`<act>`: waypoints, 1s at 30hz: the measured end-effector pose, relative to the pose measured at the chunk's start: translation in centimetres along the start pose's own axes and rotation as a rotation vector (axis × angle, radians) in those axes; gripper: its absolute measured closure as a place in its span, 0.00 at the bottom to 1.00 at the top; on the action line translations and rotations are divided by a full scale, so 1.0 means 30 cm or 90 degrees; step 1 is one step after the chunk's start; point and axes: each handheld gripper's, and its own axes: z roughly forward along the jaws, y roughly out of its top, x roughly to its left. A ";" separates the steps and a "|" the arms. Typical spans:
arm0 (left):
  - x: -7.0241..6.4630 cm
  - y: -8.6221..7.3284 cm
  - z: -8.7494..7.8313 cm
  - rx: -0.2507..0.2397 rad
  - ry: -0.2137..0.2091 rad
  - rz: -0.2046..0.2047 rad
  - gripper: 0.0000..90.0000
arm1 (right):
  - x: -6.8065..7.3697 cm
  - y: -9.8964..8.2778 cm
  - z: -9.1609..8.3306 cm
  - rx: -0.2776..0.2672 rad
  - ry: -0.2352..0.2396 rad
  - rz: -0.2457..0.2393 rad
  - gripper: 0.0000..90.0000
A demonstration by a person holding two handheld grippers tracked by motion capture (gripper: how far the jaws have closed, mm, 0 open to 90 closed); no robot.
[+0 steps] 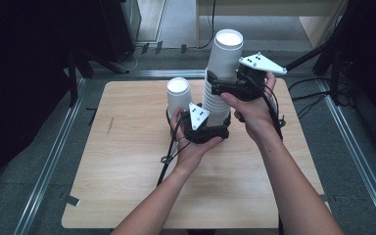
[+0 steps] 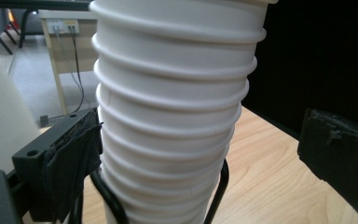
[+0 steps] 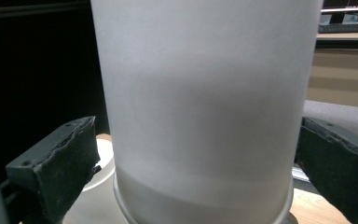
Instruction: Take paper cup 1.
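The base of the cup stack (image 1: 219, 93) is hidden behind the left hand-held gripper (image 1: 206, 128) in the high view, and its top and foot are cut off in the left gripper view. In the right gripper view the top cup (image 3: 205, 107) is blurred and cropped at the upper edge. The surface (image 1: 127, 161) loses its near edge behind the forearms.

A tall stack of white paper cups (image 1: 219, 83), upside down with ribbed rims nested along its lower half, stood leaning slightly on my wooden table (image 1: 127, 166), a single inverted white cup (image 1: 178, 96) just beside it.
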 end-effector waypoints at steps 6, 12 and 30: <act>0.002 0.011 0.045 -0.005 0.032 -0.010 0.00 | -0.010 -0.001 0.008 0.008 0.010 0.007 0.05; -0.003 0.009 0.078 -0.009 0.064 -0.004 0.00 | -0.015 -0.002 0.025 0.007 0.003 0.007 0.06; -0.011 -0.007 0.116 -0.014 0.101 -0.007 0.02 | -0.009 -0.010 0.043 -0.015 0.000 0.007 0.08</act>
